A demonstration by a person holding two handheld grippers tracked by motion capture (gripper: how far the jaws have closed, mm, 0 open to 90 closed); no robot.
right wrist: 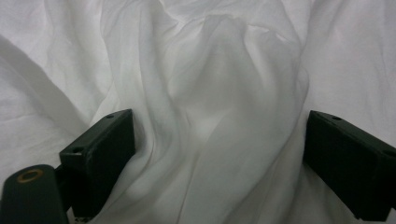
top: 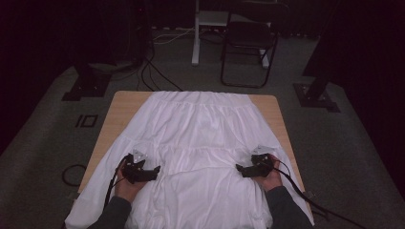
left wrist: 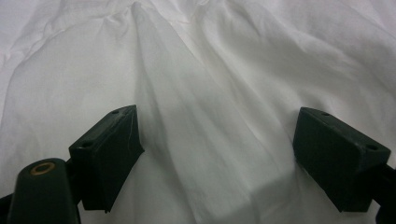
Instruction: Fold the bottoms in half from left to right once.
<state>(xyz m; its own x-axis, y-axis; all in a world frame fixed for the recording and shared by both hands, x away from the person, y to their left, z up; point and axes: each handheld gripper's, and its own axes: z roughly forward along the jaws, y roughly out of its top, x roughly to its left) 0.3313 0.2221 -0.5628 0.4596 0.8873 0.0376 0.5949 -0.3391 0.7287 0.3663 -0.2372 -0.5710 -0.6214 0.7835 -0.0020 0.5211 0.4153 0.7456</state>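
Note:
A white tiered garment (top: 200, 129) lies spread over the wooden table (top: 122, 102), its near part hanging past the front edge. My left gripper (top: 155, 171) rests on the cloth at the near left and points toward the middle. Its jaws stand wide apart, and a raised fold of the white fabric (left wrist: 205, 116) runs between the left gripper (left wrist: 217, 140) pads without being squeezed. My right gripper (top: 239, 168) lies on the cloth at the near right and points inward. The right gripper (right wrist: 219, 144) is open too, with a bunched ridge of fabric (right wrist: 224, 93) between its pads.
Bare wood shows at the table's far left corner and along its right edge (top: 282, 124). Beyond the table stand a black folding chair (top: 248, 43), a white stand post (top: 196, 38) and black stand bases (top: 83, 88). Cables (top: 157, 76) trail over the grey carpet.

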